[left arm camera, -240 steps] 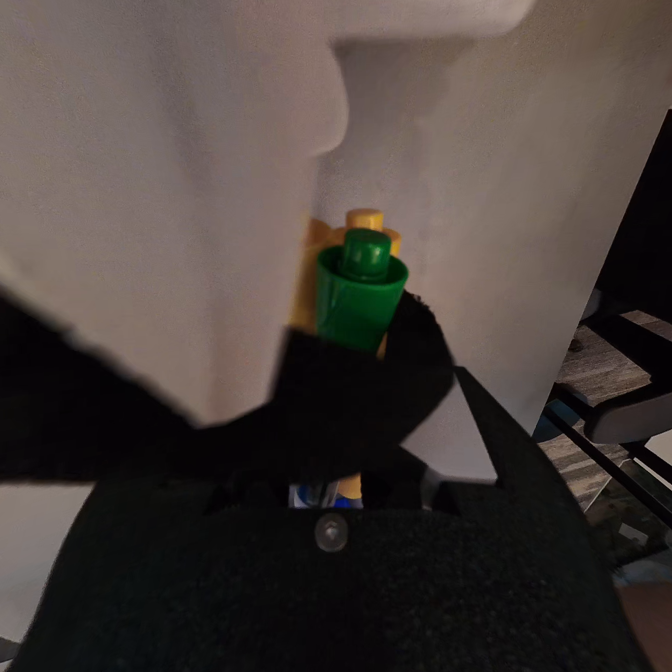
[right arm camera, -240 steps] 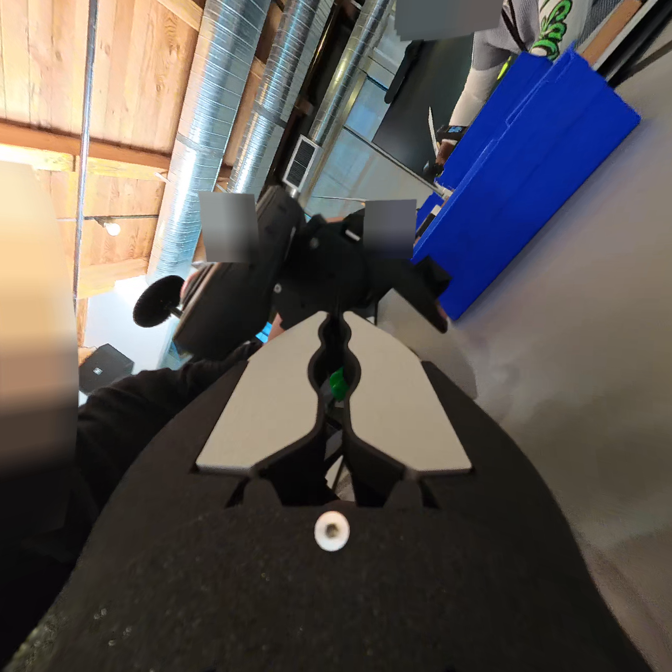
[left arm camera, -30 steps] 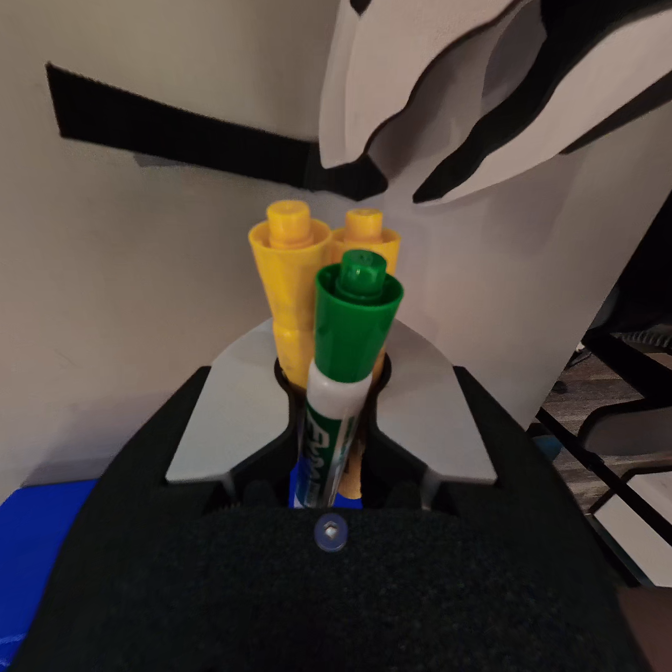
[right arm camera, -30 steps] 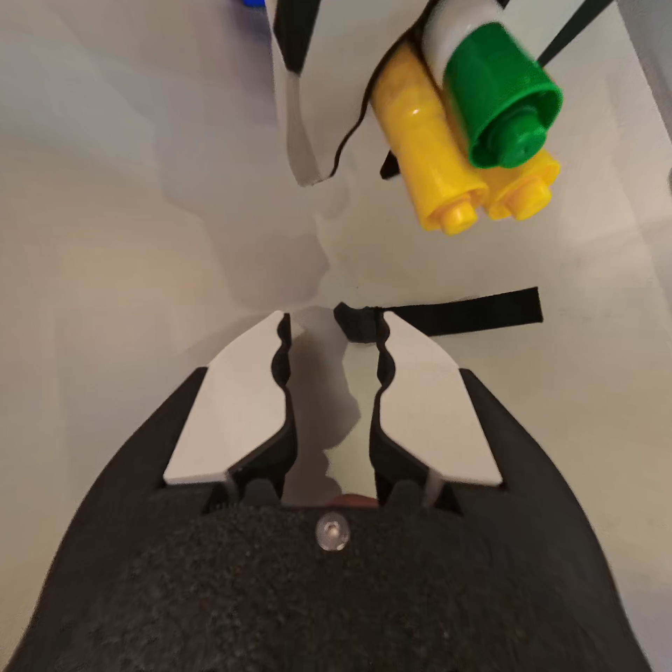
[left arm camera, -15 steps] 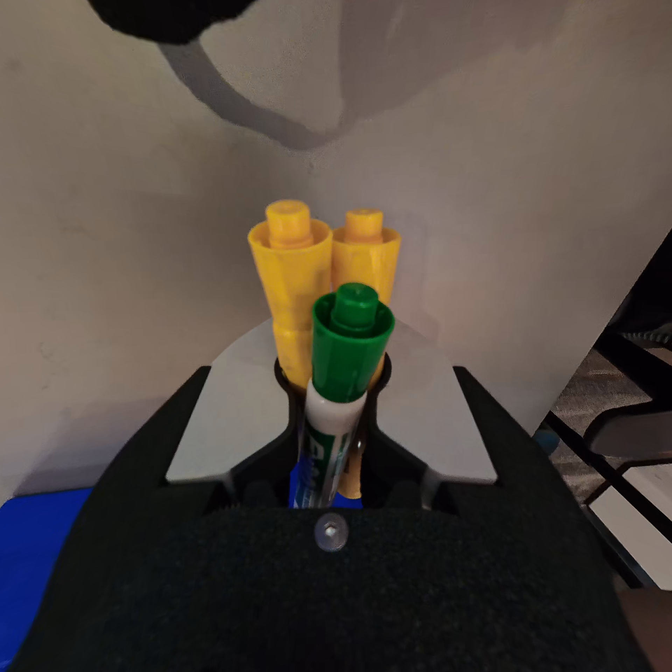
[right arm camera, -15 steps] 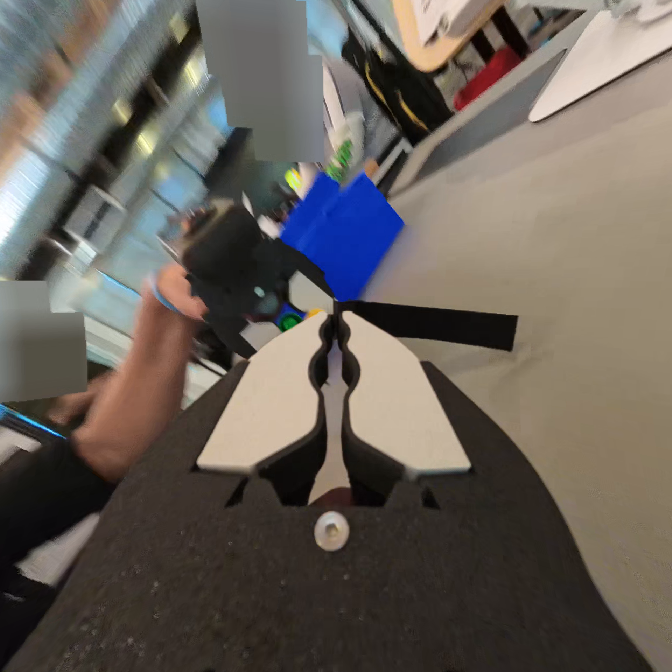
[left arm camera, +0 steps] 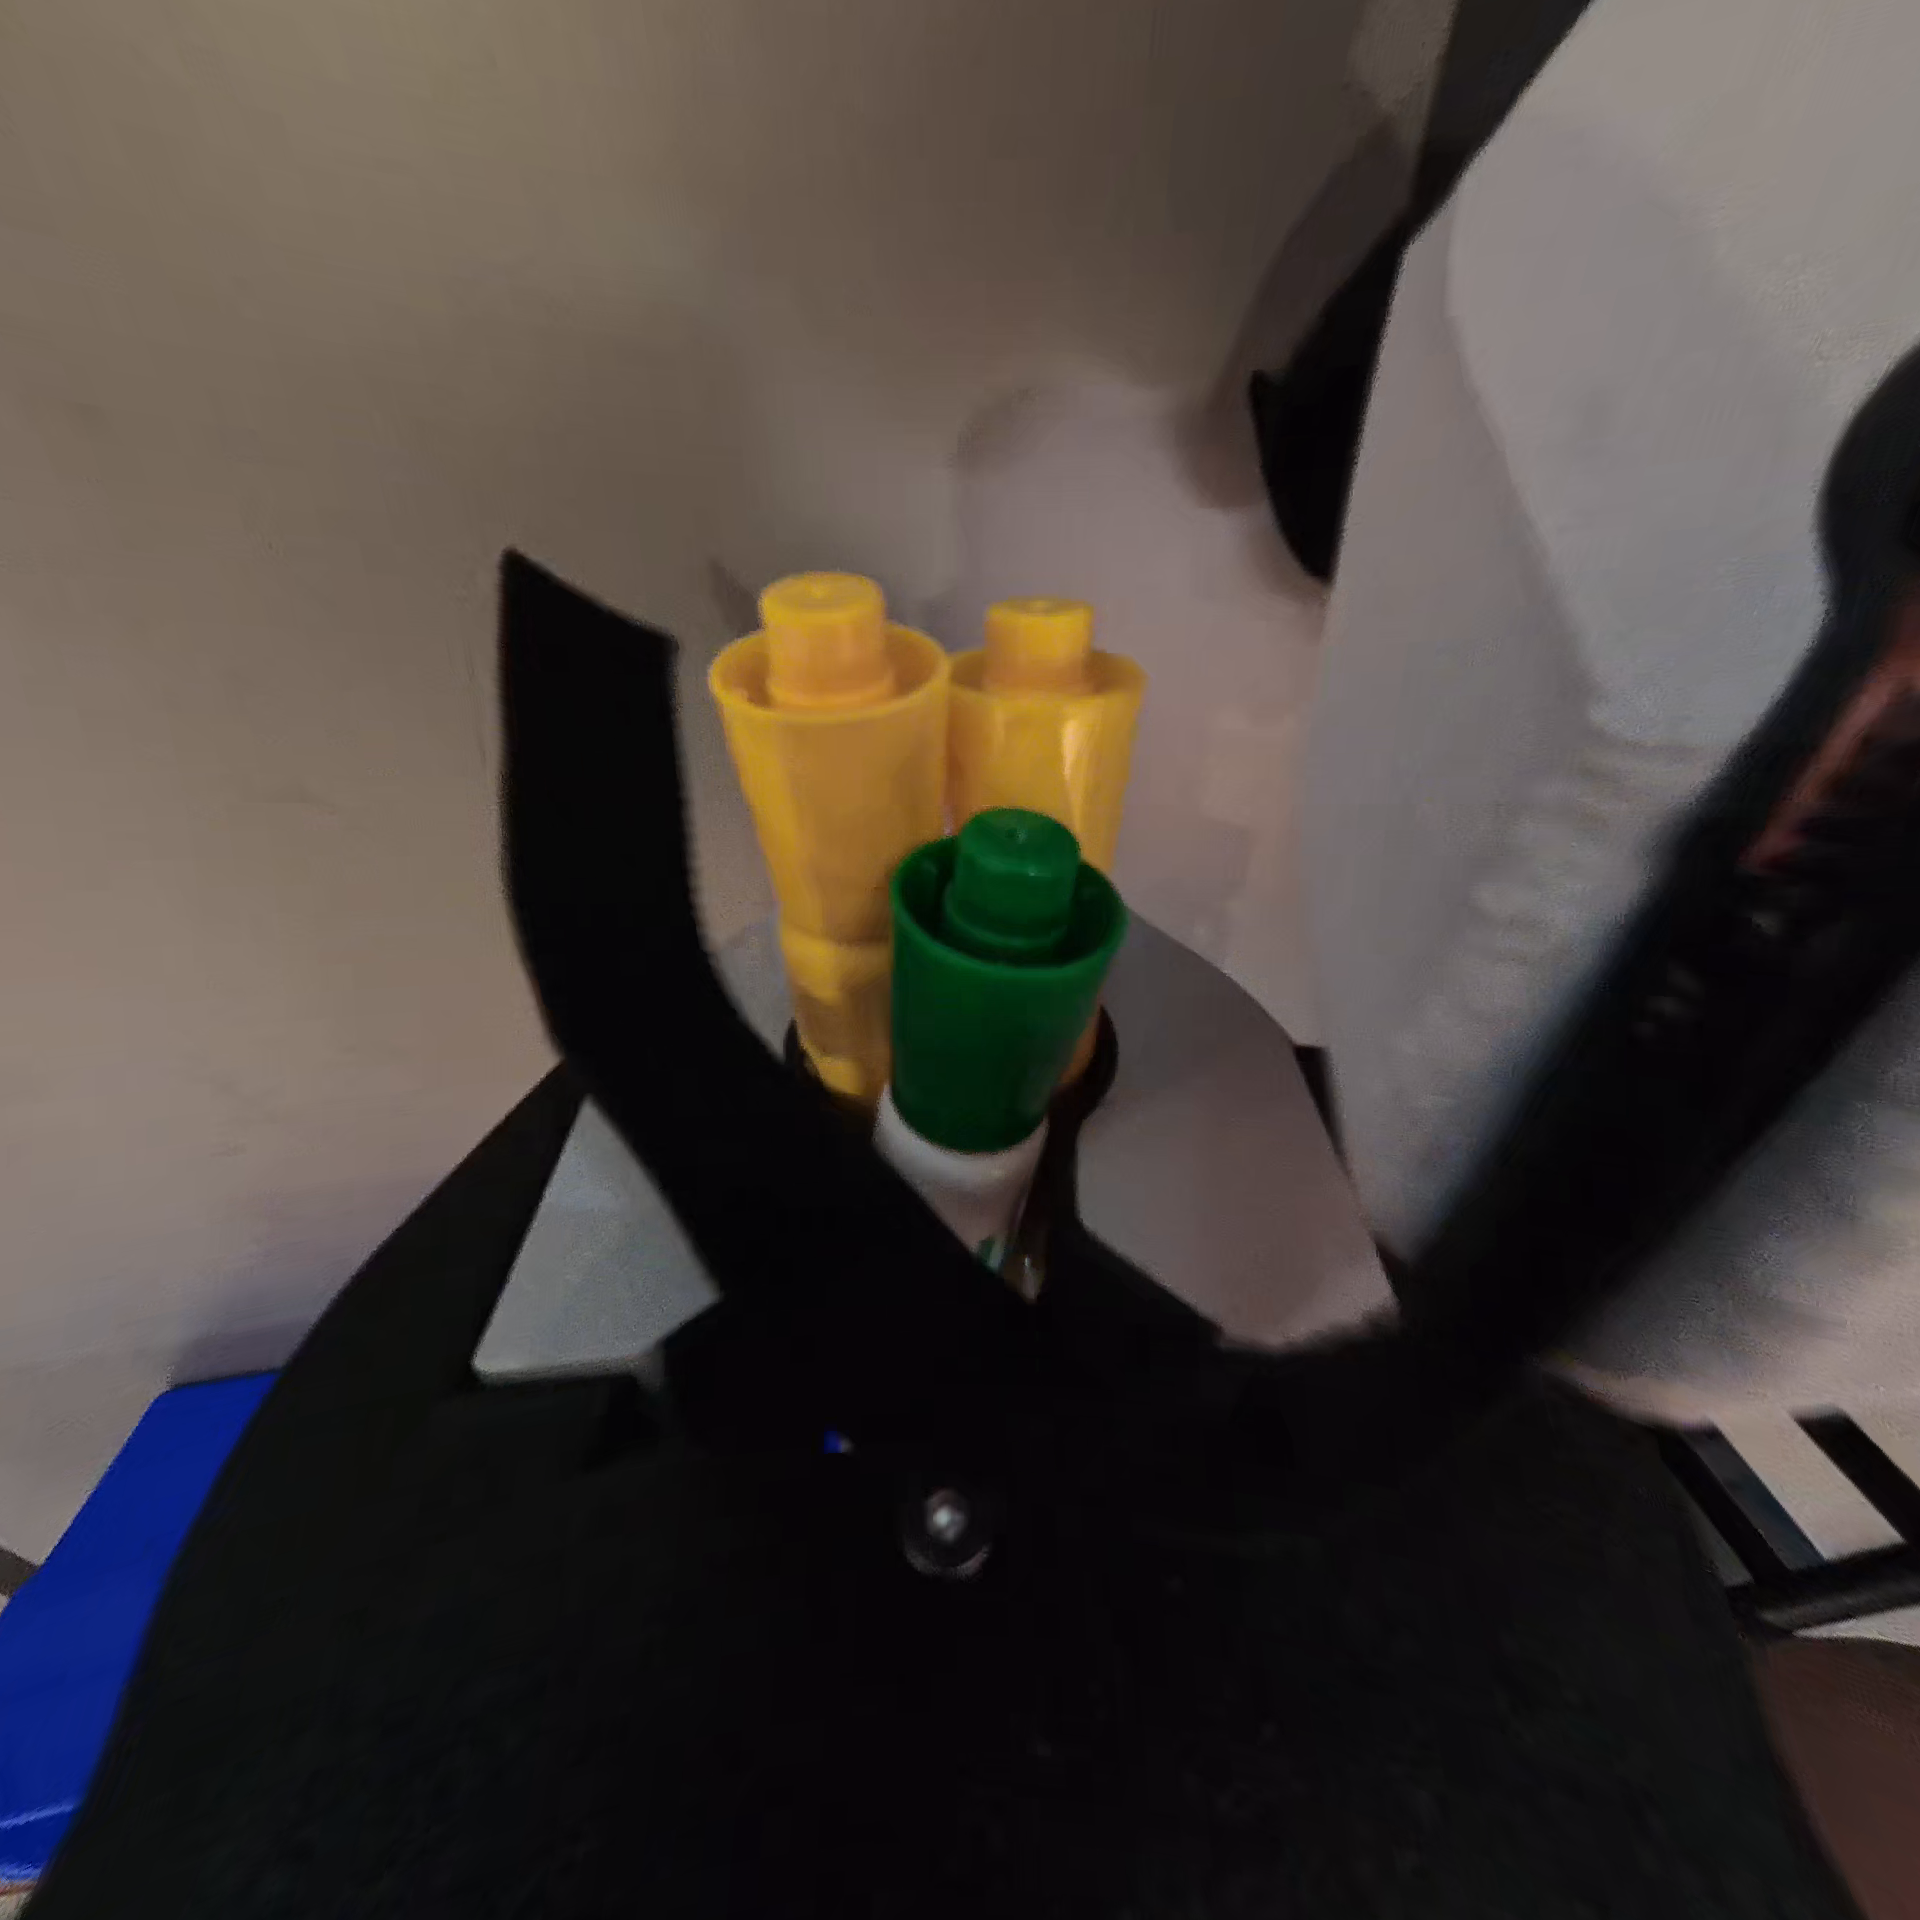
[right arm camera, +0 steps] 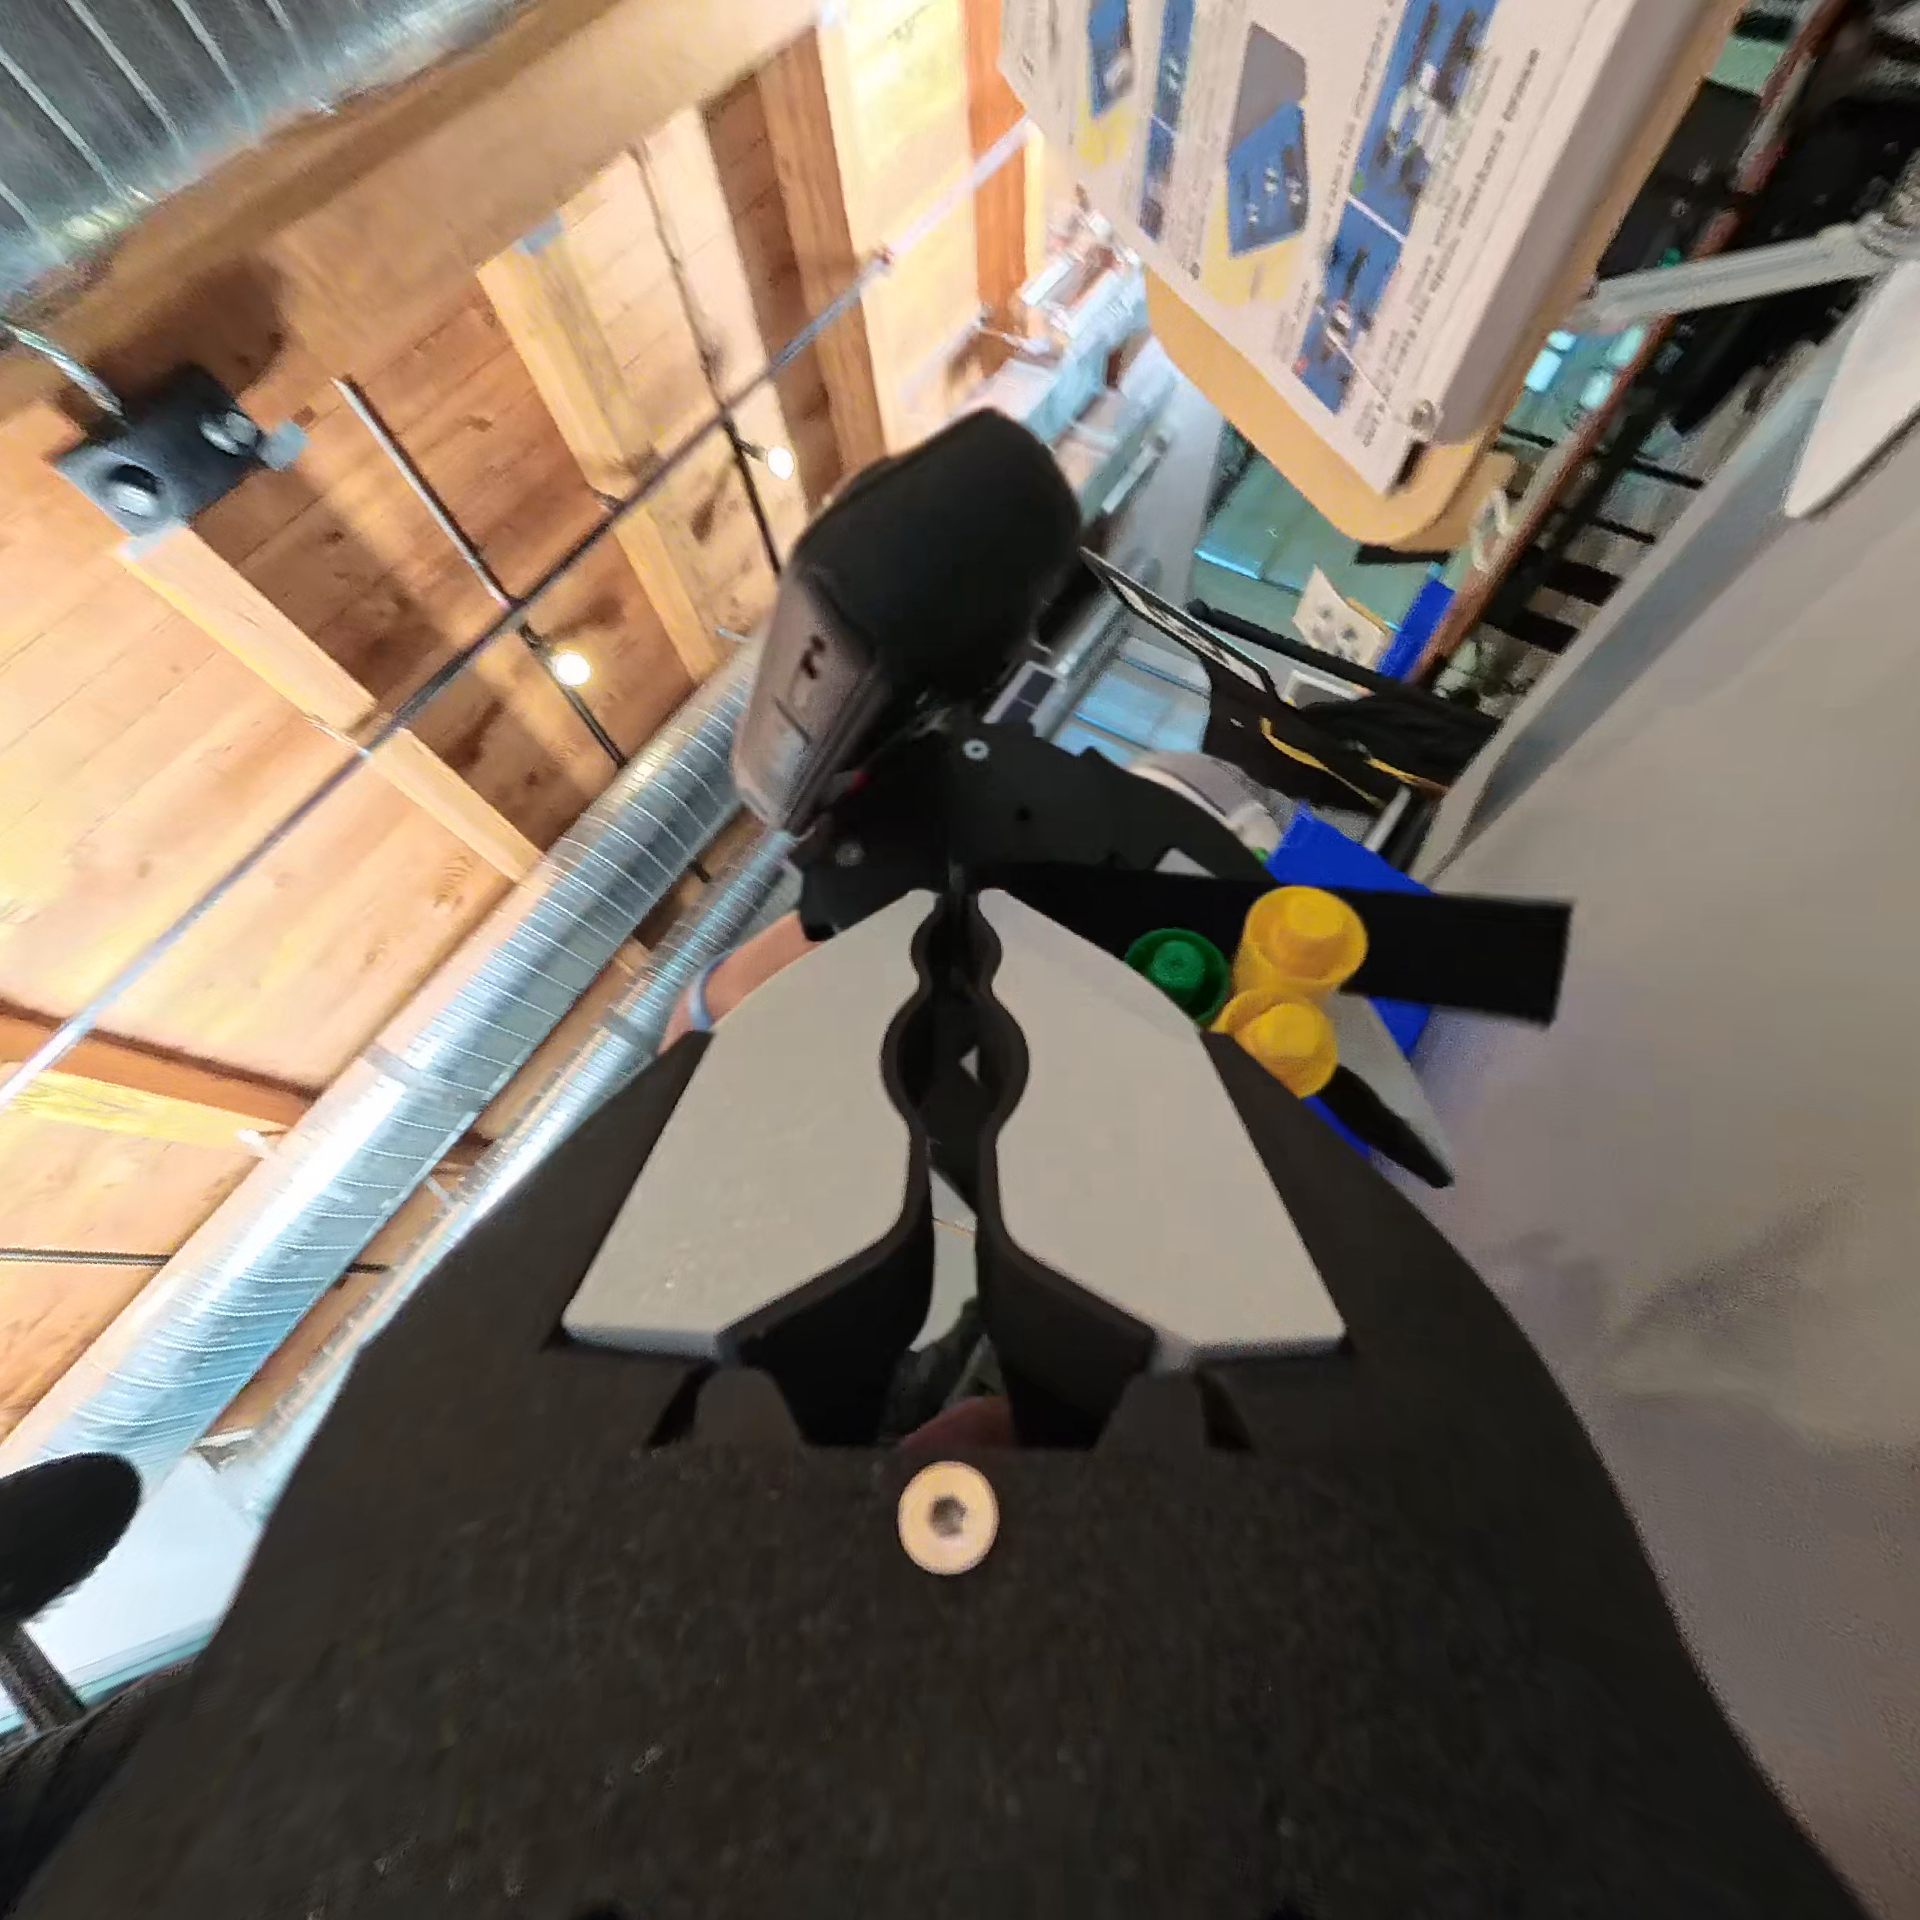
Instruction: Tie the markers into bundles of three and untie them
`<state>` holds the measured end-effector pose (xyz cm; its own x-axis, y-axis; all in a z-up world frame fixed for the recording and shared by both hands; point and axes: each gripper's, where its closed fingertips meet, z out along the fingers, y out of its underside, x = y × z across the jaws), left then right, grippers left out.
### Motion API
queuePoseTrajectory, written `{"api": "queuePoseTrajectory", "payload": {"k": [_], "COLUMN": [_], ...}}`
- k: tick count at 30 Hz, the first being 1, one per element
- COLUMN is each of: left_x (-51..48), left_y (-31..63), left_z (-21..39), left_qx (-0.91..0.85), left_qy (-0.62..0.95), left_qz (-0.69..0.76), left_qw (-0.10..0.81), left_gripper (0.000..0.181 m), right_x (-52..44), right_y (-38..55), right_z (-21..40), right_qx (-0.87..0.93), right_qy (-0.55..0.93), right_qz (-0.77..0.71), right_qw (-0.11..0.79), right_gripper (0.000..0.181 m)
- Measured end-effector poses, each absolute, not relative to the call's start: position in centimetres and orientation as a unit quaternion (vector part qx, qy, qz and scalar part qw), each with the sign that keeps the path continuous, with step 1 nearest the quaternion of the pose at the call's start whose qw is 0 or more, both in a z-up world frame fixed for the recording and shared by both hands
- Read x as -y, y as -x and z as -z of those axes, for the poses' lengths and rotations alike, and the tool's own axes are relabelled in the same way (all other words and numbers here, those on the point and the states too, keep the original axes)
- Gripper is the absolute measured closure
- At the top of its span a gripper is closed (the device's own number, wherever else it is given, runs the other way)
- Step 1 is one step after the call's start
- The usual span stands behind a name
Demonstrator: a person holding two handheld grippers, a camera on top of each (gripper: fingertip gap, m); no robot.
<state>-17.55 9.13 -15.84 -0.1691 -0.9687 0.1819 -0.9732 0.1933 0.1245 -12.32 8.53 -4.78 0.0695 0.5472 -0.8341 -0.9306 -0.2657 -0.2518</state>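
Three markers, one green-capped (left arm camera: 1003, 1023) and two yellow (left arm camera: 831, 790), are clamped at frame centre by the left gripper (left arm camera: 951, 1049), jaws closed around the barrels. A flat black fabric strap (left arm camera: 623, 935) is laid diagonally across them, partly blocking the left finger. Strap end is pinched in the nearly closed right gripper (right arm camera: 954, 920). Blue bin (left arm camera: 94, 1621) at lower left.

The left gripper (left arm camera: 951, 1049) is squeezed tight on three markers (left arm camera: 997, 997) that poke out past its fingers. The right gripper (right arm camera: 954, 914) is pinched shut on the end of a black strap (right arm camera: 1455, 951). It sits very close to the left gripper, just on its right side. The right gripper looks tipped over sideways, though that is hard to tell.
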Motion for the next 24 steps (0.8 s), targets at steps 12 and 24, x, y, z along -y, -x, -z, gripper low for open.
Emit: {"api": "queuePoseTrajectory", "payload": {"k": [12,24], "left_x": [-9.6,-9.5], "left_y": [16.5,15.0], "left_z": [14.3,13.8], "left_qx": [0.77,0.776], "left_qy": [-0.63,-0.626], "left_qz": [0.001,-0.03], "left_qw": [0.102,0.077], "left_gripper": [0.141,0.141], "right_x": [-8.0,-7.9], "right_y": [12.5,13.0], "right_z": [6.0,8.4], "right_qx": [-0.235,-0.299], "right_qy": [0.478,0.482], "right_qz": [-0.617,-0.642], "right_qw": [0.578,0.516], "right_gripper": [0.18,0.173]}}
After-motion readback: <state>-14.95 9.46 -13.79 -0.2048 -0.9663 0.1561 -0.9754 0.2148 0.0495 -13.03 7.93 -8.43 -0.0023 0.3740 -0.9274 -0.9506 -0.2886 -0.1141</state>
